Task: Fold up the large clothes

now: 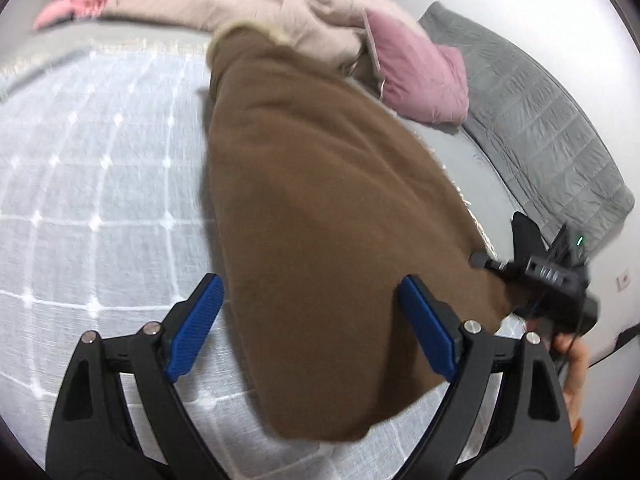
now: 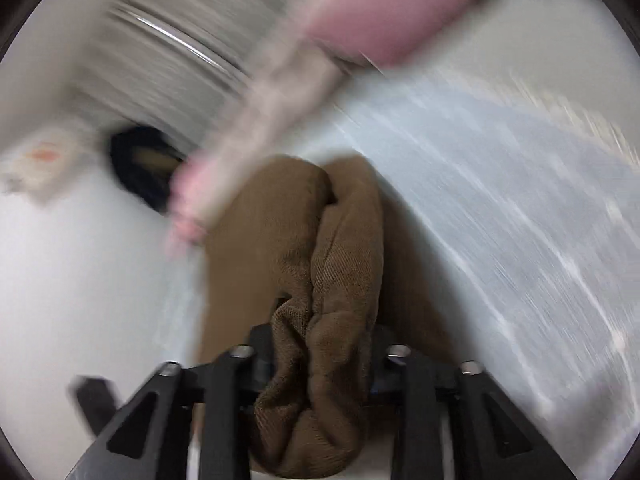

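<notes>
Two hand-held grippers work over a bed covered in a white sheet with a pale grid pattern. Brown garment lies stretched across the sheet, its far end running up to a heap of beige and pink clothing at the far side of the bed. Grey quilted blanket lies along the bed's right edge.

Left hand-held gripper: blue pads spread wide, one on each side of the brown cloth's near end, neither pad pressing on it. Nothing held.

Right hand-held gripper: jaws partly closed on a bunched fold of the brown garment, cloth gathered thick between the fingers and spilling out toward the camera. In the left wrist view the same gripper sits at the garment's right edge, with part of the person's hand below it.

Right wrist view is heavily blurred. A pink and beige streak crosses the upper part; a dark object sits at left, too smeared to identify.
</notes>
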Available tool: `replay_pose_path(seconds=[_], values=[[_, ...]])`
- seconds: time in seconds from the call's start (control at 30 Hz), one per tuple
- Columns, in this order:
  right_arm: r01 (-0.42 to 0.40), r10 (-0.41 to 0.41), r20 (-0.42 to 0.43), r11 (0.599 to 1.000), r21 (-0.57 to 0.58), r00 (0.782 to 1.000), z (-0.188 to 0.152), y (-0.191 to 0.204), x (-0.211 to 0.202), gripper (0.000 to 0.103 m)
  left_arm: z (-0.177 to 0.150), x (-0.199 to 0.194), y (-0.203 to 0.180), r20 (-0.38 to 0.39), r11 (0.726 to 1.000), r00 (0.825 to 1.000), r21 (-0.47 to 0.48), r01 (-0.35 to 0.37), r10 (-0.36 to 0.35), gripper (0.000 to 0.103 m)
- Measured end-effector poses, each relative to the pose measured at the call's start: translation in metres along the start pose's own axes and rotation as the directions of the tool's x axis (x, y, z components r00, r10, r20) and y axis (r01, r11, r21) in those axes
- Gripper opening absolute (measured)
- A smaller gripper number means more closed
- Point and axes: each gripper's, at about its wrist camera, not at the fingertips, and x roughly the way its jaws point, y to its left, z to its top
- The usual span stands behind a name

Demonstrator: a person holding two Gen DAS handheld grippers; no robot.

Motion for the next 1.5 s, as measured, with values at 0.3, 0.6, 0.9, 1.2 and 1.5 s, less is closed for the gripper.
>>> replay_pose_path(seconds=[0.3, 0.6, 0.9, 1.2, 1.5], values=[[-0.126, 0.122, 0.07, 0.991, 0.055, 0.99, 0.009, -0.019, -0.022, 0.088, 0.019, 0.039, 0.036, -0.034, 0.972, 0.99, -0.198, 0.125, -0.134, 0.097], [-0.306, 0.32, -0.045, 0.932, 0.192, 0.946, 0.004, -0.042, 0.046, 0.068, 0.027, 0.055, 0.045, -0.075, 0.931, 0.975, -0.321, 0.173, -0.207, 0.077], [-0.419, 0.42, 0.031, 0.908, -0.017, 0.907, -0.006, 0.048, 0.008, 0.04, 0.051, -0.019, 0.026, 0.006, 0.979, 0.995, -0.182, 0.097, -0.097, 0.063], [-0.449, 0.487, 0.207, 0.87, -0.206, 0.849, -0.011, 0.079, -0.075, 0.037, 0.059, -0.038, -0.047, 0.135, 0.989, 0.98, 0.014, 0.146, -0.147, 0.062], [-0.073, 0.12, 0.358, 0.987, -0.142, 0.926, -0.011, -0.019, -0.152, 0.056, 0.053, 0.077, -0.111, -0.11, 0.961, 0.969, 0.148, 0.235, -0.22, 0.076]])
